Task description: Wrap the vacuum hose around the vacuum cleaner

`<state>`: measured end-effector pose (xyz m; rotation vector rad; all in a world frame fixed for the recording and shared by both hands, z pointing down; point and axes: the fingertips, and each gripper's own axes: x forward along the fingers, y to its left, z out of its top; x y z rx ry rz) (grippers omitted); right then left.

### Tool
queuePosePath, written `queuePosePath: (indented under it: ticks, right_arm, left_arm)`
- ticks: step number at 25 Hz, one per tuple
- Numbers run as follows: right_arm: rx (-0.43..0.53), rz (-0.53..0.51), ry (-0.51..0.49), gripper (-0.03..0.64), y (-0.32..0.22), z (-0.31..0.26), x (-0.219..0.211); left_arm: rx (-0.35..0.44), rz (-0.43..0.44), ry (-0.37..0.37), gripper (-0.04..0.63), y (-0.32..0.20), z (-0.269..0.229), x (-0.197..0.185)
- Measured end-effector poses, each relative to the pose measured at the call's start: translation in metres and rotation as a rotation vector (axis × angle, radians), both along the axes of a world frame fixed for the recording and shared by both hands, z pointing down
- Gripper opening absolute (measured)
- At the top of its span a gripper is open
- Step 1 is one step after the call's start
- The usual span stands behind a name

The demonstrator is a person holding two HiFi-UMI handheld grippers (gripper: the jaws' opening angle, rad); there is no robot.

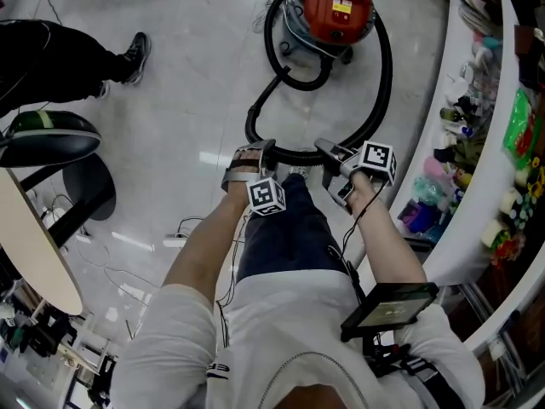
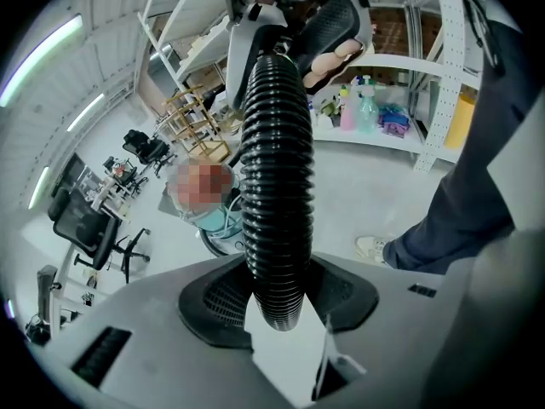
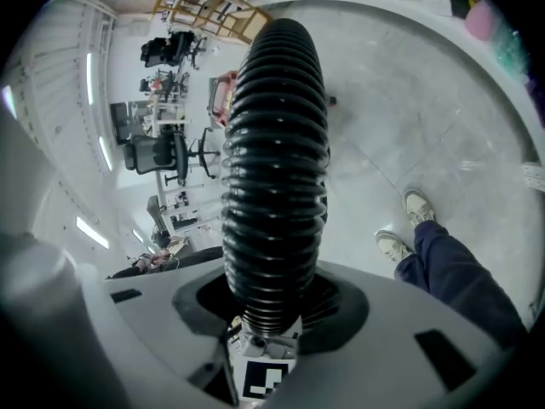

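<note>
Though hose (image 2: 274, 186) fills others, head view shows vacuum (image 1: 336, 7).

Nothing really readable here tbh. The vacuum cleaner (image 1: 334, 11) has a yellow sticker (image 1: 342, 6) on its red top, but the print's way too small. The marker cubes, left (image 1: 266, 196) and right (image 1: 378, 160), only show black-and-white square patterns, no letters. Labels on the shelf bottles (image 2: 362, 109) are just blur.

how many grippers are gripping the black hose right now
2. The left gripper and the right gripper both clamp the hose, side by side at the near end of its loop; no others in view.
</note>
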<state>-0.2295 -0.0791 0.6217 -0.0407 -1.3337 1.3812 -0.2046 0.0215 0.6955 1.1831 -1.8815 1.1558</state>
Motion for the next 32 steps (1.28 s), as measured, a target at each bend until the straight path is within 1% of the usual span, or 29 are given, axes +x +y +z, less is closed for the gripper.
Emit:
queuePosePath:
  ticks: [8, 12, 15, 17, 18, 20, 21, 23, 26, 29, 31, 32]
  right_arm:
    - [-0.045, 0.004, 0.023, 0.16, 0.002, 0.001, -0.009]
    - [-0.075, 0.0, 0.014, 0.161, 0.004, 0.0, -0.014]
    - [-0.088, 0.007, 0.0, 0.183, 0.003, -0.005, -0.019]
    - [-0.06, -0.021, -0.018, 0.19, -0.006, -0.006, -0.018]
    - [-0.03, -0.063, -0.03, 0.19, -0.012, -0.006, -0.016]
    - [0.053, -0.192, -0.083, 0.19, -0.023, -0.009, -0.013]
    - [0.109, -0.274, -0.12, 0.19, -0.028, -0.011, -0.013]
    - [0.249, -0.469, -0.211, 0.19, -0.038, -0.016, -0.016]
    - [0.494, -0.783, -0.381, 0.19, -0.048, -0.032, -0.029]
    - [0.739, -1.069, -0.603, 0.19, -0.052, -0.05, -0.055]
    - [0.856, -1.218, -0.735, 0.19, -0.049, -0.062, -0.076]
    - [0.891, -1.269, -0.782, 0.19, -0.046, -0.067, -0.085]
  left_arm:
    - [-0.04, 0.064, -0.001, 0.175, 0.011, -0.015, -0.005]
    - [-0.081, 0.095, -0.001, 0.175, 0.023, -0.024, -0.01]
    - [-0.132, 0.085, 0.0, 0.175, 0.04, -0.025, -0.02]
    - [-0.165, 0.055, 0.005, 0.175, 0.054, -0.028, -0.029]
    - [-0.18, 0.04, 0.005, 0.175, 0.061, -0.031, -0.034]
    - [-0.205, 0.019, -0.005, 0.175, 0.07, -0.037, -0.046]
    - [-0.219, 0.011, -0.013, 0.175, 0.074, -0.04, -0.053]
    - [-0.252, -0.002, -0.027, 0.173, 0.083, -0.045, -0.065]
    - [-0.296, -0.009, -0.036, 0.173, 0.096, -0.059, -0.081]
    - [-0.341, 0.006, -0.05, 0.175, 0.107, -0.074, -0.099]
    - [-0.357, 0.015, -0.064, 0.173, 0.11, -0.085, -0.117]
    - [-0.363, 0.021, -0.072, 0.173, 0.111, -0.09, -0.126]
